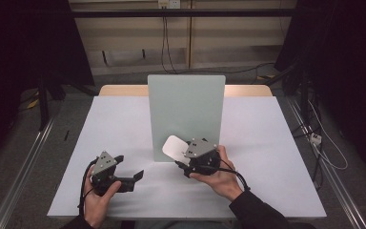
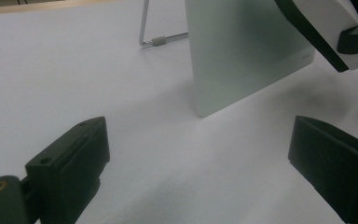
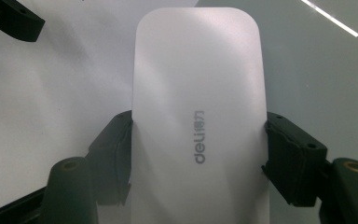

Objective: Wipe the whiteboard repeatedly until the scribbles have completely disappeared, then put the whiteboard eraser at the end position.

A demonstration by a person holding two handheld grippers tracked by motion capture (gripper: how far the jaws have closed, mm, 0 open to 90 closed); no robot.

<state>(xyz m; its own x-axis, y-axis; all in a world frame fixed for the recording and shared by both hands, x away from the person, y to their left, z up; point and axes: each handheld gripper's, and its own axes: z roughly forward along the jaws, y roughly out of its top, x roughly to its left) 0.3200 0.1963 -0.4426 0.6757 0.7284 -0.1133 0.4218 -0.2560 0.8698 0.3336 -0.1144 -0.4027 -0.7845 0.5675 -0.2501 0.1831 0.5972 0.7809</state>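
Observation:
A white, rounded-rectangle eraser (image 3: pixel 198 93) printed "deli" sits between the jaws of my right gripper (image 3: pixel 198 149), which is shut on its two long sides. In the high view the eraser (image 1: pixel 173 148) is held tilted at the lower front of an upright pale-green board (image 1: pixel 186 112), with the right gripper (image 1: pixel 182 156) just behind it. Whether the eraser touches the board I cannot tell. My left gripper (image 1: pixel 128 167) hovers low over the table to the left, open and holding nothing. Its own view (image 2: pixel 196 140) looks past wide-apart jaws at the board (image 2: pixel 242 56) and eraser (image 2: pixel 340 18).
A white sheet (image 1: pixel 109 124) covers the table, whose wooden far edge (image 1: pixel 124 89) shows behind the board. A thin wire leg (image 2: pixel 154 41) props the board from behind. Metal rails and cables run along the floor on both sides.

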